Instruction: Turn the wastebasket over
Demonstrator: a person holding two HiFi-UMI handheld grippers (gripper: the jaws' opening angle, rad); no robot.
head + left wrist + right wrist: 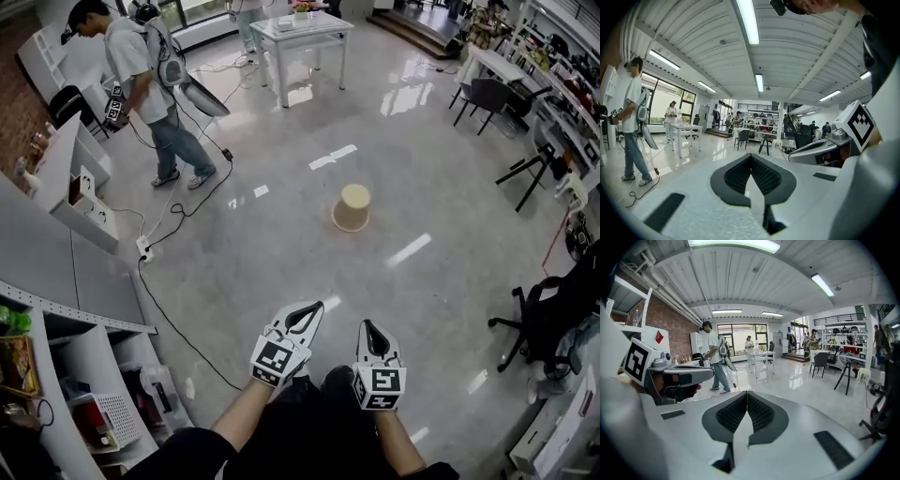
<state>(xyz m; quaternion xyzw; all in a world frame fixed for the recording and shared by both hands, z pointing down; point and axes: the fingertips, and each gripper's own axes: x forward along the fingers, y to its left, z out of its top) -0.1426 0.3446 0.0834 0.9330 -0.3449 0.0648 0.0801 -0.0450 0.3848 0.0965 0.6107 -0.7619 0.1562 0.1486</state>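
Observation:
A tan wastebasket (pixel 352 207) stands upside down on the glossy floor, some way ahead of both grippers. My left gripper (pixel 316 306) and my right gripper (pixel 365 324) are side by side low in the head view, both shut and empty, pointing toward the basket. In the left gripper view the left gripper (pixel 751 157) has its jaws pressed together, and the right gripper's body shows at the right. In the right gripper view the right gripper (pixel 747 393) is closed too. The basket is hidden in both gripper views.
A person (pixel 150 89) stands at the far left, with cables (pixel 178 323) trailing across the floor. A white table (pixel 303 37) is at the back. Shelving (pixel 66 347) lines the left side. Office chairs (pixel 548 314) and desks stand on the right.

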